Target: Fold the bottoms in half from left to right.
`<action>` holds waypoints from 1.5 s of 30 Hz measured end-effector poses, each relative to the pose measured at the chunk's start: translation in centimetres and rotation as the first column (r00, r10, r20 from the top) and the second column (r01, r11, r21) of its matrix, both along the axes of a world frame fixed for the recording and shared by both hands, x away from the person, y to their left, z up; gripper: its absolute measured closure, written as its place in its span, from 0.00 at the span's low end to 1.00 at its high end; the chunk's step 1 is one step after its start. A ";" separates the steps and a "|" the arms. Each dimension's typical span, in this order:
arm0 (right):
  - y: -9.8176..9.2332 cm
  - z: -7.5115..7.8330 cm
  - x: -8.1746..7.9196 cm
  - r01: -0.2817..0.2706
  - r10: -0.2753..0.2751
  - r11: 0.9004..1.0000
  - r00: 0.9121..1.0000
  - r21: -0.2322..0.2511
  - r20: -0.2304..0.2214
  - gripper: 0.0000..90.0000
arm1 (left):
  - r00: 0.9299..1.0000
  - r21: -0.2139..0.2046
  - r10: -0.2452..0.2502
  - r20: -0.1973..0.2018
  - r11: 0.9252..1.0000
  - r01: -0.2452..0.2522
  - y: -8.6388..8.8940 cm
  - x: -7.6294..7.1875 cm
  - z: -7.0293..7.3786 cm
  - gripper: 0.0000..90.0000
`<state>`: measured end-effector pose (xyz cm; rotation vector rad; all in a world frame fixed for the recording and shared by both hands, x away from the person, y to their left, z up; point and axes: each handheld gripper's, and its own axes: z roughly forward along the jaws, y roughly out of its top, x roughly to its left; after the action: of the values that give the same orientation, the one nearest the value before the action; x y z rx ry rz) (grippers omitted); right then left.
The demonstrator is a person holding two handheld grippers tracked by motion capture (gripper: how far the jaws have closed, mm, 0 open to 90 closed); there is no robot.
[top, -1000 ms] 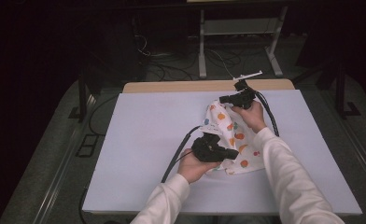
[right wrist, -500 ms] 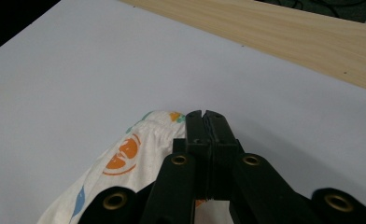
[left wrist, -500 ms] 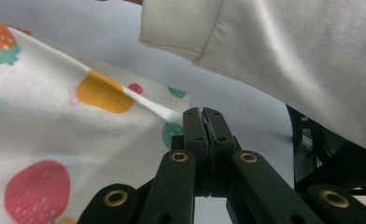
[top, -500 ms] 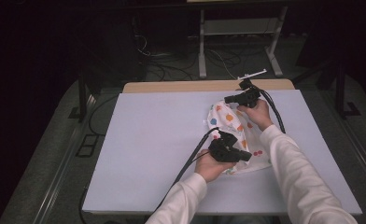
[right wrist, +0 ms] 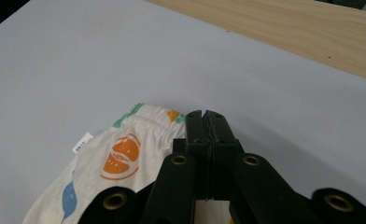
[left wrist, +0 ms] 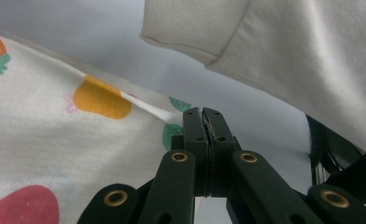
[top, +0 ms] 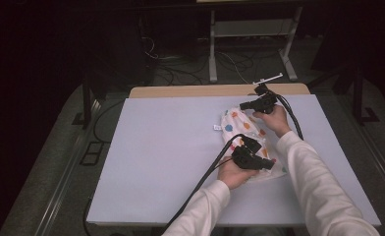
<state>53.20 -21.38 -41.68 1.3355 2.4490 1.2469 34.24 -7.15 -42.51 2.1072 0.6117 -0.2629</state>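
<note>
- Cloth point(top: 252, 140), fruit-printed, lies right of centre on the desk point(top: 171, 147).
- Left gripper point(top: 270, 165) has slid rightward along its near edge since a second ago; jaws closed on that edge, likely tightening the fold.
- Right gripper point(top: 241, 105) pinches the far waistband, jaws shut.
- Open desk lies left; right margin is narrow.

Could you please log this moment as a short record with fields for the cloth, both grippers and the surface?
item: white fruit-print cloth, crumpled, small label at its edge
surface: pale sheet over a wooden table
left gripper: jaws shut, at the cloth's near end
right gripper: jaws shut, at the cloth's elastic far edge
sleeves: white, both forearms
</note>
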 end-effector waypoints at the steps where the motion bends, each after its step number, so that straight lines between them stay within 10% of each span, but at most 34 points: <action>1: 0.0 0.0 0.0 -0.003 0.003 1.000 1.000 -0.002 0.000 0.98 | 1.000 -0.001 0.005 -0.005 1.000 -0.005 -0.2 0.1 0.0 0.99; 39: -1.4 -0.2 -0.1 -0.008 0.008 1.000 1.000 -0.013 0.030 0.96 | 0.997 -0.029 0.018 -0.080 0.999 -0.020 -3.8 1.0 -2.0 0.99; 45: -1.7 0.1 -0.5 0.067 -0.067 0.998 0.997 -0.015 0.037 0.68 | 0.996 -0.096 0.022 -0.082 0.995 -0.030 -3.7 1.0 -1.9 0.90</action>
<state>52.75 -23.06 -41.60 1.3667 2.3644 1.2223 35.27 -10.87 -44.45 2.0019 0.6605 -0.3573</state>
